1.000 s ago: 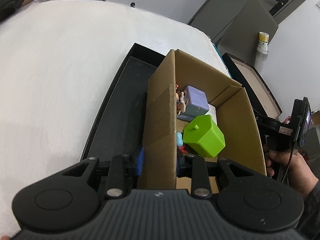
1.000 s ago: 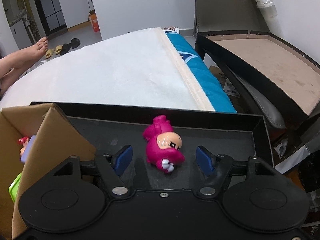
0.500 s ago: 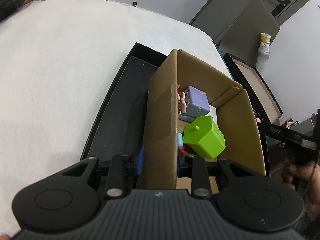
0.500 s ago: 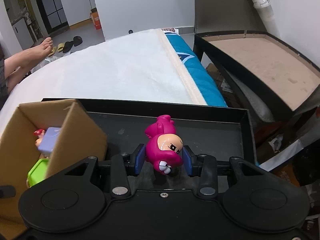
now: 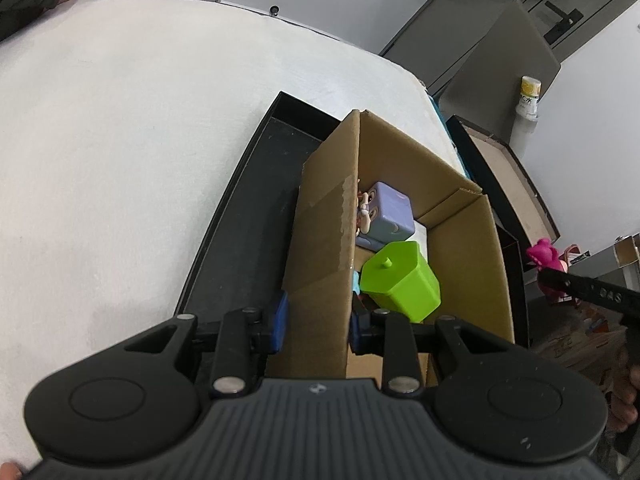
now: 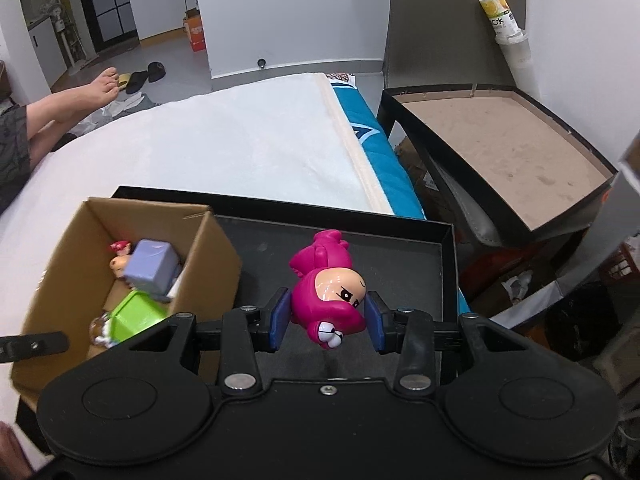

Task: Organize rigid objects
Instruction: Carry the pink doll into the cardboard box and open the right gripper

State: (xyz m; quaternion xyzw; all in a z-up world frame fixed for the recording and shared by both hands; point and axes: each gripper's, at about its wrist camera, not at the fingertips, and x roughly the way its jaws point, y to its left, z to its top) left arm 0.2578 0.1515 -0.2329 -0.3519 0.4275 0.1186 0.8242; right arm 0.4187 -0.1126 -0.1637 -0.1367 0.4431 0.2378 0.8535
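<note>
In the right wrist view, the right gripper [image 6: 327,316] sits low in the centre of the frame with its blue pads [image 6: 280,318] clamped on the sides of a pink toy figure [image 6: 328,288]. The figure lies tilted, its face turned toward the lower right of the frame, and it hangs above the floor of a black tray [image 6: 400,248]. To the left of the figure, inside the same tray, stands an open cardboard box [image 6: 216,248]. It contains a lilac cube [image 6: 150,266] and a green block [image 6: 134,316], along with small figures that are only partly visible. Beyond the tray, a white bed [image 6: 220,152] fills the middle of the frame, edged by a blue mattress side. A person's bare leg and foot [image 6: 80,96] reach in at the upper left.

In the left wrist view, the left gripper [image 5: 316,326] is low in the centre of the frame, with its two pads pinched on the near left wall of the cardboard box [image 5: 320,240]. The green block [image 5: 400,280] and lilac cube [image 5: 386,216] lie inside, just past the gripper. At the right edge of the frame, the pink toy figure [image 5: 542,252] shows above a black bar of the other gripper.
</note>
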